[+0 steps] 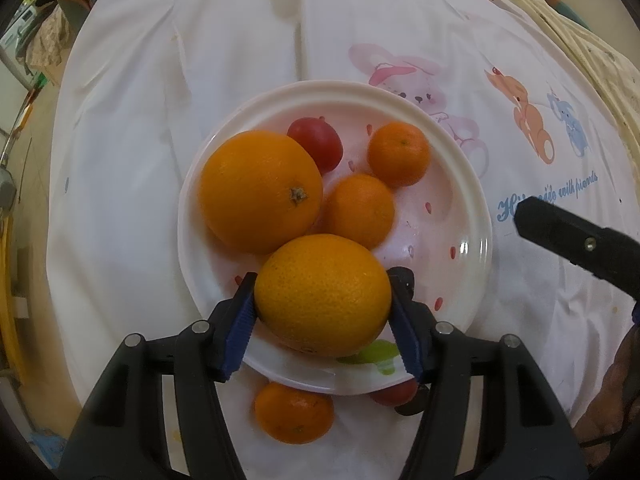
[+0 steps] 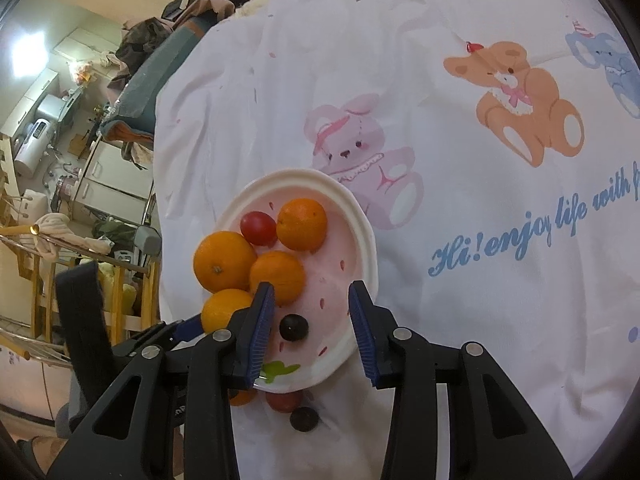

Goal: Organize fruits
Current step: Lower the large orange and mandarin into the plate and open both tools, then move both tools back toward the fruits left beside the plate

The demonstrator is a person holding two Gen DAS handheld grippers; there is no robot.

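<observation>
The left claw (image 1: 322, 312) grips an orange (image 1: 322, 294) over the plate (image 1: 472, 200), while the right claw (image 2: 311, 300) stands open above a dark plum (image 2: 293, 328).

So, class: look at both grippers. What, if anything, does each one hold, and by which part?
The left gripper clamps a large round orange by its two opposite sides, over the white plastic plate. The right gripper holds nothing; its jaws stand apart.

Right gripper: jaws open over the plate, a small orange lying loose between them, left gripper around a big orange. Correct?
Not quite. The fruit lying loose on the plate between the right gripper's open jaws is a small dark fruit, not an orange; the right wrist view shows it. The rest holds: the left gripper is around a big orange.
</observation>
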